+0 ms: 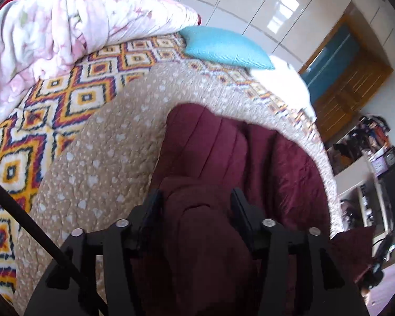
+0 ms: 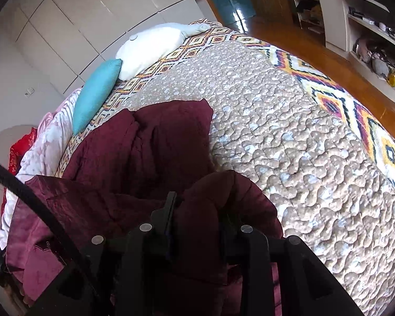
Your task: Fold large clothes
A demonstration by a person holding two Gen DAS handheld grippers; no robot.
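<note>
i judge i am mid-fold on the maroon padded coat [image 1: 215,147], carrying its near edge over the body of the garment. in the left wrist view my left gripper [image 1: 197,197] stands fairly wide, its fingers [image 1: 152,202] apart on either side of a ridge of maroon cloth, not pressing it as far as i can tell. in the right wrist view my right gripper [image 2: 197,205] is narrow, and a thick bunched fold of the coat sits clamped between its fingers.

the coat lies on the tan quilted cover [image 2: 289,137], its bulk running from the grippers toward 12 o'clock in the left view and toward 10 o'clock in the right view.

next, i think, the right side must be laid down flat over the body before it lets go, with the left taking a fresh edge to square the fold.

the quilt rests on a diamond-patterned blanket [image 1: 73,89]. in the left view a pink floral duvet [image 1: 52,31] is heaped at 10 o'clock and a blue cushion [image 1: 223,47] sits near 1 o'clock. a white pillow [image 2: 150,47], glossy wardrobe doors [image 2: 65,21], wooden floor [image 2: 302,36] and shelves [image 2: 368,26] fill the right view's far side.
</note>
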